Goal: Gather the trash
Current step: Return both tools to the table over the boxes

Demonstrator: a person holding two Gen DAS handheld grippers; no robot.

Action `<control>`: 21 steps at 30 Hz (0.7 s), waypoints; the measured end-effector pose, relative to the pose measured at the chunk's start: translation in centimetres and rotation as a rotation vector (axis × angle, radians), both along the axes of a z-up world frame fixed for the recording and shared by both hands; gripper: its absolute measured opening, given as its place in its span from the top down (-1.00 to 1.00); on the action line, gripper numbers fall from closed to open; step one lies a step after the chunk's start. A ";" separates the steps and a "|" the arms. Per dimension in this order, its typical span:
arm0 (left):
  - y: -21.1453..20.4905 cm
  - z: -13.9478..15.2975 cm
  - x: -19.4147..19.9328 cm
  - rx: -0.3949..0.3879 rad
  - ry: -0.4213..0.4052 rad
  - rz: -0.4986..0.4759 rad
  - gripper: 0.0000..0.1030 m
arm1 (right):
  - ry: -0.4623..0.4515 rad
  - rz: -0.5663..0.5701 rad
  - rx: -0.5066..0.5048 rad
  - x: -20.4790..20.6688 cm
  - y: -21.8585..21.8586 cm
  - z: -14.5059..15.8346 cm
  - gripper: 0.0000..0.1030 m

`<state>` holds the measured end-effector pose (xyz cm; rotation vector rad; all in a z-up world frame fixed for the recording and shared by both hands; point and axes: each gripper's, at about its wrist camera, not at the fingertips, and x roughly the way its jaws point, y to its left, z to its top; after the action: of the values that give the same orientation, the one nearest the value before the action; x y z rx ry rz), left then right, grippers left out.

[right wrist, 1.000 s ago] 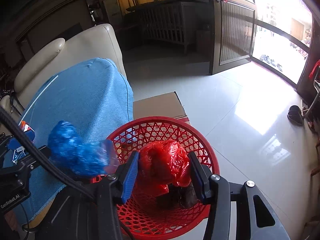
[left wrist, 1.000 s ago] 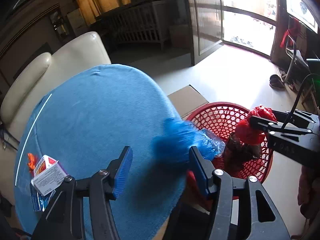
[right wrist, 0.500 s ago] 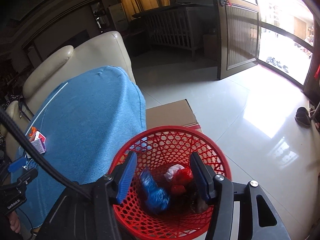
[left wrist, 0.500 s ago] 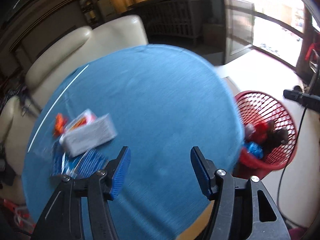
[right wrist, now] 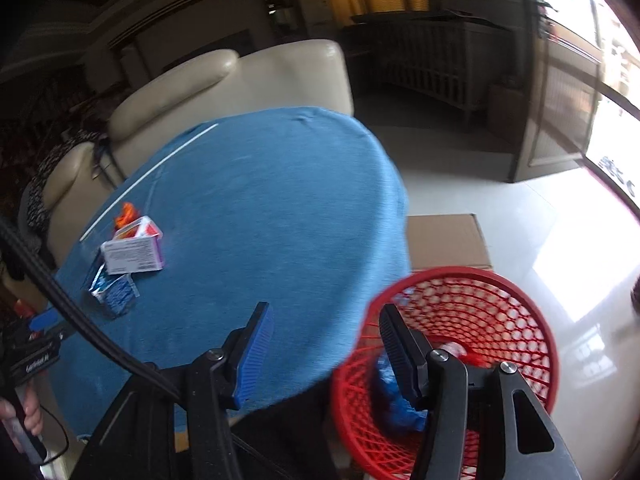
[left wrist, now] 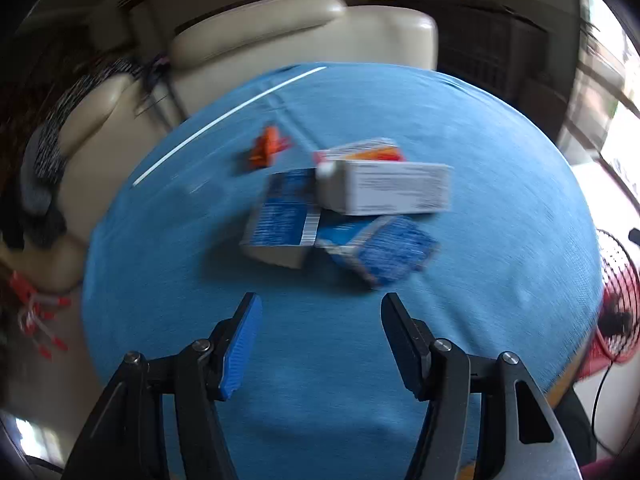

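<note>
Left wrist view: the left gripper, now emptied and gaping, is swinging from the basket to the boxes; right gripper is gaping, its bag dropped.

A second ago the left gripper had a blue wrapper between its fingers at the bench edge; now it is empty and faces the boxes at its twelve o'clock, the red basket slid off to three o'clock. The right gripper then clasped a red wrapper over the basket; now empty, it has swung toward nine o'clock, straddling the bench edge, and the wrappers lie in the basket.
</note>
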<state>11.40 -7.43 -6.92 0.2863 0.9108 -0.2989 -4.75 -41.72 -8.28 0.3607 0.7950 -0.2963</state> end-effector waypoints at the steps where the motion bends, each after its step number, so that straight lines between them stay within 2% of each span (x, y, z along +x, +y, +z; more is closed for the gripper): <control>1: 0.7 0.0 0.6 -0.010 0.006 0.021 -0.24 | 0.000 0.025 0.003 0.5 0.8 0.1 -0.14; 5: 3.1 -0.2 2.0 -0.042 0.018 0.085 -0.24 | 0.003 0.179 0.063 3.2 4.3 0.0 -0.14; 7: 3.9 -0.5 2.5 -0.048 0.024 0.102 -0.25 | 0.005 0.247 0.100 4.3 5.9 -0.2 -0.25; 11: 5.4 -1.4 3.1 -0.058 0.040 0.121 -0.25 | 0.015 0.390 0.180 7.7 9.3 -1.1 -0.31; 12: 5.8 -1.7 3.2 -0.060 0.043 0.127 -0.25 | 0.017 0.414 0.198 8.3 10.0 -1.5 -0.40; 16: 7.3 -2.2 3.3 -0.067 0.046 0.146 -0.25 | 0.034 0.488 0.246 11.8 13.0 -2.9 -0.44; 21: 9.6 -2.5 3.6 -0.091 0.053 0.174 -0.25 | 0.070 0.556 0.223 15.8 16.1 -4.2 -0.46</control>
<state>15.00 2.16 -9.46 0.1142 0.9647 -0.1873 11.04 -25.57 -12.44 0.3242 0.9655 0.3035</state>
